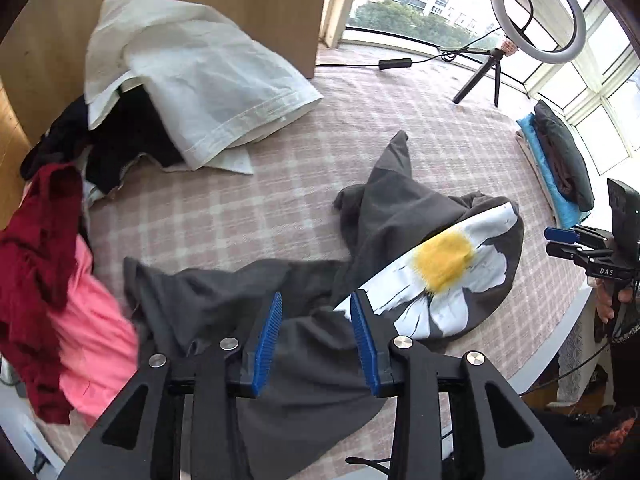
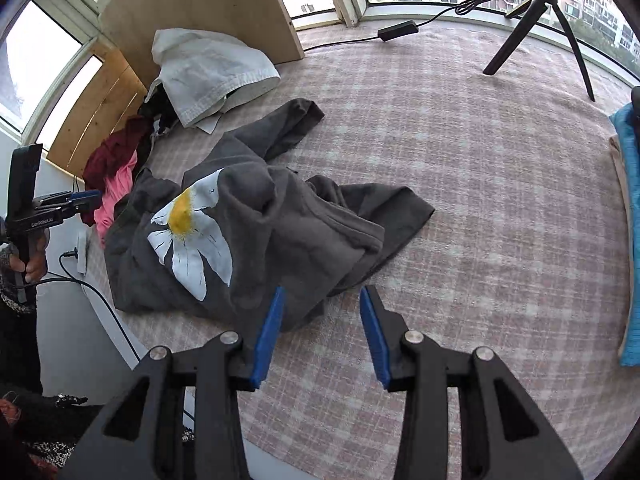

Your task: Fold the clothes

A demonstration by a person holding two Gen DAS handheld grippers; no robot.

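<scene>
The left wrist view alone shows the whole ring light (image 1: 538, 12) on its tripod (image 1: 486, 76), and a dark cushion (image 1: 564, 152) on the blue stack (image 1: 548, 176) by the window; in the right wrist view only the tripod legs (image 2: 536, 28) and an edge of the blue stack (image 2: 632, 240) appear. The right wrist view alone shows the shirt's far sleeve (image 2: 296, 120) spread out toward the white cloth (image 2: 208, 72), and the bare checked mat (image 2: 500, 200) right of the shirt.

The grey shirt (image 1: 304, 320) with the daisy print (image 1: 444, 276) lies crumpled on the mat (image 1: 240, 216), near the pile of red (image 1: 36, 264), pink (image 1: 92, 332) and white clothes (image 1: 192, 76).

The left gripper (image 1: 316, 312) stands part open just above the shirt: grey cloth fills the gap between its blue pads (image 1: 268, 340), but the pads do not press on it, and the daisy lies just right of the right pad. The right gripper (image 2: 322, 304) is also part open, holding nothing. Its left pad (image 2: 270, 336) overlaps the shirt's near hem (image 2: 304, 312), the right pad is over bare mat, and the daisy (image 2: 192, 236) lies up and left of it. Each view shows the other gripper at its edge, held in a hand (image 2: 34, 256), beside the shirt.
</scene>
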